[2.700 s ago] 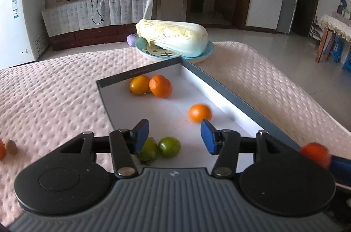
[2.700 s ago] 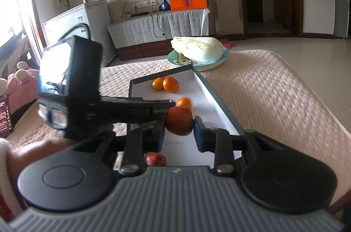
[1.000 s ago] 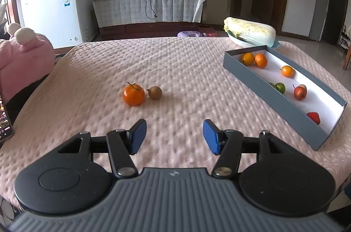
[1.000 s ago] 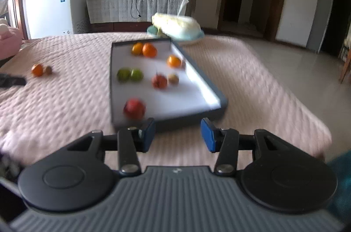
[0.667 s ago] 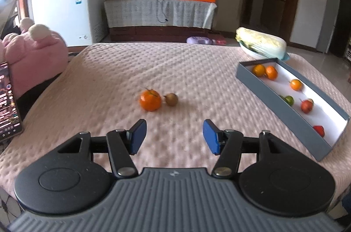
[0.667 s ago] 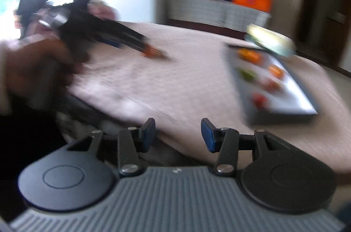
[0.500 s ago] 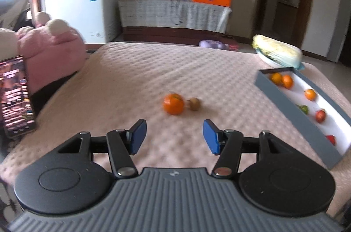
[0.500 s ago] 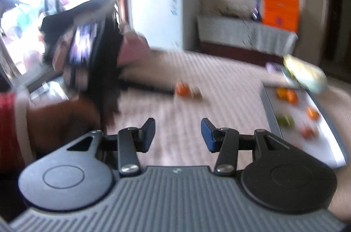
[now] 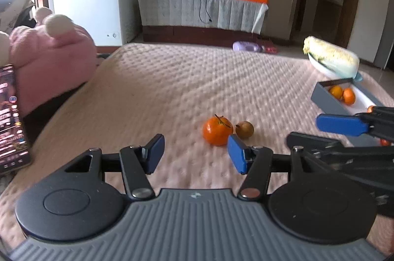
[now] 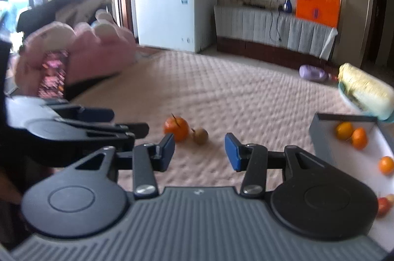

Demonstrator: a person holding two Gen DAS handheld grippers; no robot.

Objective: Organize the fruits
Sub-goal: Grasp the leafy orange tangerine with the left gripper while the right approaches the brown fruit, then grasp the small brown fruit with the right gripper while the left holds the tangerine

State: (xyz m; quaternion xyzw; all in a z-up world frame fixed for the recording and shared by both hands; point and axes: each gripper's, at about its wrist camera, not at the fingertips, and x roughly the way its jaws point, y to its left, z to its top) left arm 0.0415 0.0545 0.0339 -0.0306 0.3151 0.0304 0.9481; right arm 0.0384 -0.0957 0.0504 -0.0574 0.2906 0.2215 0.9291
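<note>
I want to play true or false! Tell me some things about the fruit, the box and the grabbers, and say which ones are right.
1. The orange lies on the pink blanket, outside the box. True.
2. The small brown fruit is inside the box. False: it lies beside the orange on the blanket.
3. The left gripper holds the orange. False: its fingers are open and empty.
4. The right gripper holds nothing. True.
5. The cabbage is in the box. False: it lies on a dish behind it.
</note>
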